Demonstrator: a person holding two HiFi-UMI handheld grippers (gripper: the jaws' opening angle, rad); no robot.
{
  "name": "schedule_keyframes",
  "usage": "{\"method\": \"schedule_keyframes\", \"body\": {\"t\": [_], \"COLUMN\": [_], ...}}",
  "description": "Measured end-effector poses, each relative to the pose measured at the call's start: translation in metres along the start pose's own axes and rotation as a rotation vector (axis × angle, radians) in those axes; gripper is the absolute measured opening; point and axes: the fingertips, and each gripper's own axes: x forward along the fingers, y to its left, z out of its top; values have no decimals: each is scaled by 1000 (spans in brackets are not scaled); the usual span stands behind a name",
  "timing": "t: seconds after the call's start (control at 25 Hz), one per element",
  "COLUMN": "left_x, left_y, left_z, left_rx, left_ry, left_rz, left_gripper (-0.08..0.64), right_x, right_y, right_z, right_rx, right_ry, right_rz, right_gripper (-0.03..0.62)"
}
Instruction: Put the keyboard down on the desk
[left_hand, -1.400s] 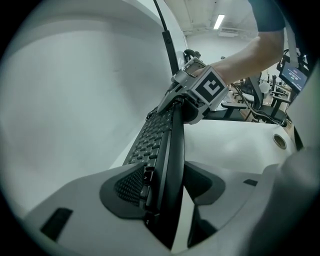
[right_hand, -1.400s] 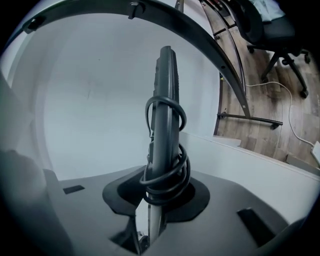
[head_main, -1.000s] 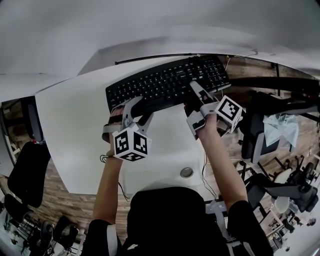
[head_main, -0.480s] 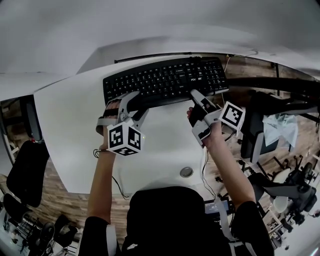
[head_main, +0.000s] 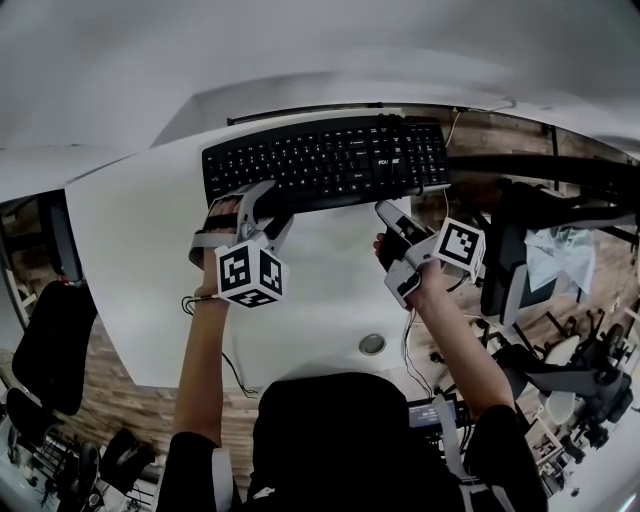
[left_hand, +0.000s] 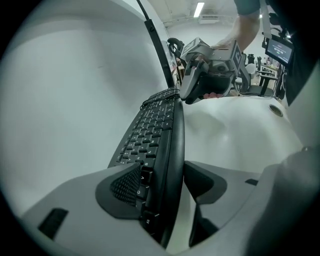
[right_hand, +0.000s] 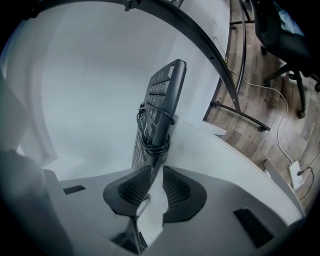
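The black plastic keyboard (head_main: 325, 160) lies flat along the white desk's (head_main: 140, 270) far edge. The left gripper (head_main: 270, 208), jaws just opening, loosely straddles its near rim; the right gripper (head_main: 386, 228), narrowly parted, holds nothing. Only the right gripper view shows the keyboard's coiled black cable (right_hand: 156, 142)

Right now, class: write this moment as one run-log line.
keyboard: lying on desk | left gripper: jaws just opening, keyboard edge between them | right gripper: off keyboard, jaws slightly apart, empty
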Motion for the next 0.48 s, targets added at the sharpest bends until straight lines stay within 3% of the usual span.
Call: {"method": "schedule_keyframes", "body": {"t": [0.16,0.48], "left_x": [4,-1], "left_y": [-5,-2], "left_z": [-1,3], "left_rx": [-133,-156], "left_ry": [-20,-25], "left_rz": [-59,-41], "left_gripper": [275,261], "right_x": [1,3], "right_y": [-1,-1], "right_z": [1,1], "right_rx": [-1,7], "right_ry": [1,5], "right_rz": [6,5], "right_gripper": [95,92]}}
